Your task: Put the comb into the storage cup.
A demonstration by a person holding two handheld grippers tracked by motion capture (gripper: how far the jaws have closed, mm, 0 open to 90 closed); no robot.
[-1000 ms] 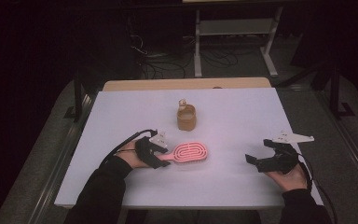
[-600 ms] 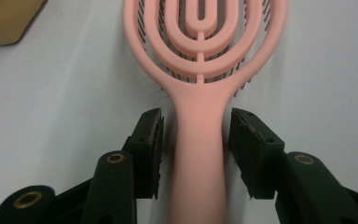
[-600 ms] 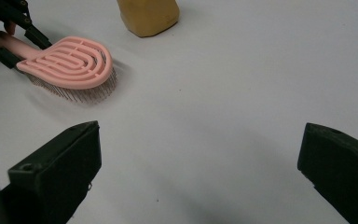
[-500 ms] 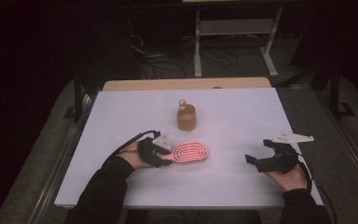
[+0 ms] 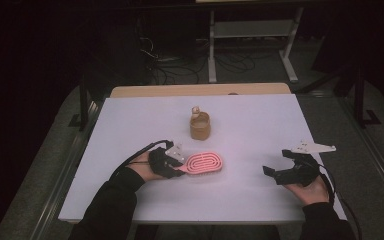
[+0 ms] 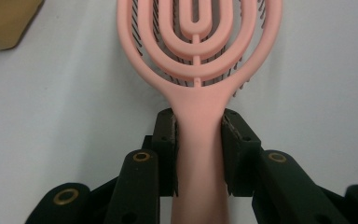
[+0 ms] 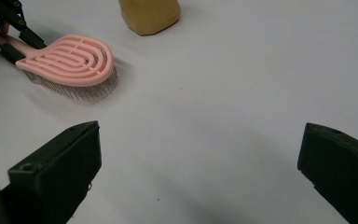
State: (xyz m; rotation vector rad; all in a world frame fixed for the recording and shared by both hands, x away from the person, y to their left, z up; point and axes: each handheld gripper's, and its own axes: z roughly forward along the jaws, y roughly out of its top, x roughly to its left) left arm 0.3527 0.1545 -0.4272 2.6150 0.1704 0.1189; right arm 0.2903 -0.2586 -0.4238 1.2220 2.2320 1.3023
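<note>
A pink vented hairbrush (image 5: 205, 164) lies bristles down on the white table (image 5: 280, 125), left of centre. My left gripper (image 5: 178, 167) is at its handle end. In the left gripper view the jaws have just been closing, and both black pads (image 6: 165, 140) now press on the sides of the brush handle (image 6: 199, 154). The brush head (image 6: 198, 51) stretches away from the jaws. My right gripper (image 5: 277, 163) rests at the right, well apart from the brush, open with bare table between its jaws (image 7: 200, 154). Its view takes in the brush (image 7: 70, 60) and the left gripper (image 7: 9, 32) at far left.
A small brown jar (image 5: 200, 126) with something pale sticking out of its top stands behind the brush, near the table's middle. It also appears as a brown jar (image 7: 149, 14) at the top of the right gripper view. A wooden strip (image 5: 200, 90) lines the table's far edge.
The left gripper's jaws have drawn in around the brush handle. Both hands and the brush have stayed where they were.
</note>
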